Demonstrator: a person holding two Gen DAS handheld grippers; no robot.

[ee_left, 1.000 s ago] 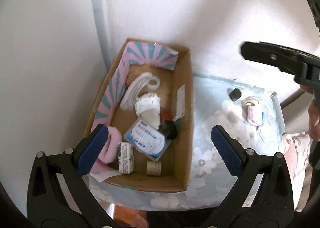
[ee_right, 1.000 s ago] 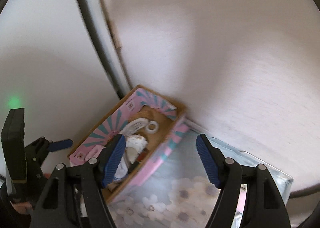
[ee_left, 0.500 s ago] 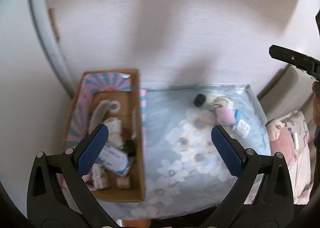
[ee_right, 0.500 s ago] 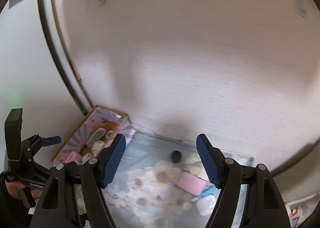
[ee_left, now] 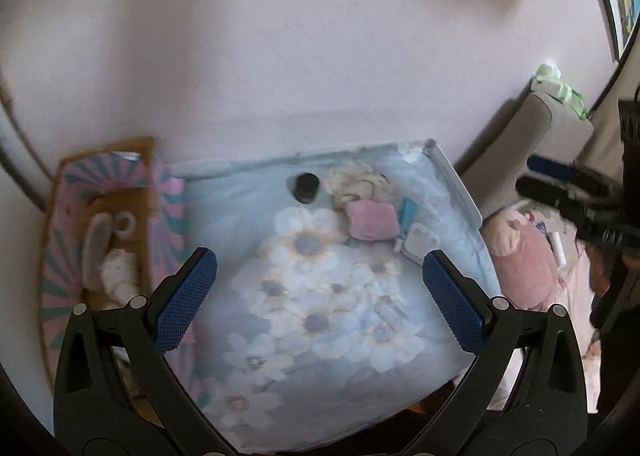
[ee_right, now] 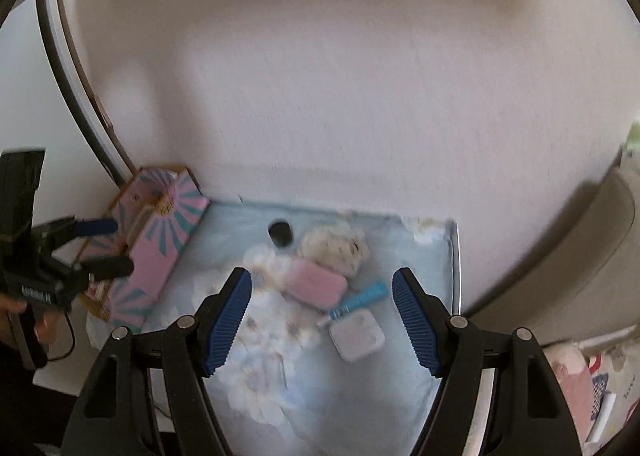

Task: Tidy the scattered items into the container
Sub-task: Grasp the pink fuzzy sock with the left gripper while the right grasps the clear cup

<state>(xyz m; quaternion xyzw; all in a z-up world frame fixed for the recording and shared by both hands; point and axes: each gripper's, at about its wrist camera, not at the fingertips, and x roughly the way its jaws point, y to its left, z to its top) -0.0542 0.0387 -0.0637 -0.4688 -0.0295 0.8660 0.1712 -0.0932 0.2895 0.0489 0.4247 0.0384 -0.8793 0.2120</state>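
Cardboard box (ee_left: 146, 191) with pink-and-teal lining sits at the left end of the floral cloth (ee_left: 320, 316), already holding several small items. Well right of the box lie a black cap (ee_right: 280, 232), pink pouch (ee_right: 316, 283), blue tube (ee_right: 362, 296) and white square case (ee_right: 357, 334), clustered together. Left gripper (ee_left: 320, 300) and right gripper (ee_right: 322, 320) both hover above the cloth, jaws spread wide, holding nothing

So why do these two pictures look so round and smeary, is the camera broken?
Not broken: both are fisheye views, so edges curve and corners go black. Left wrist view: the box at the left is motion-smeared, while the pink pouch stays fairly crisp. Right wrist view: softer overall, the floral cloth blurred; soft, dim light, no glare.
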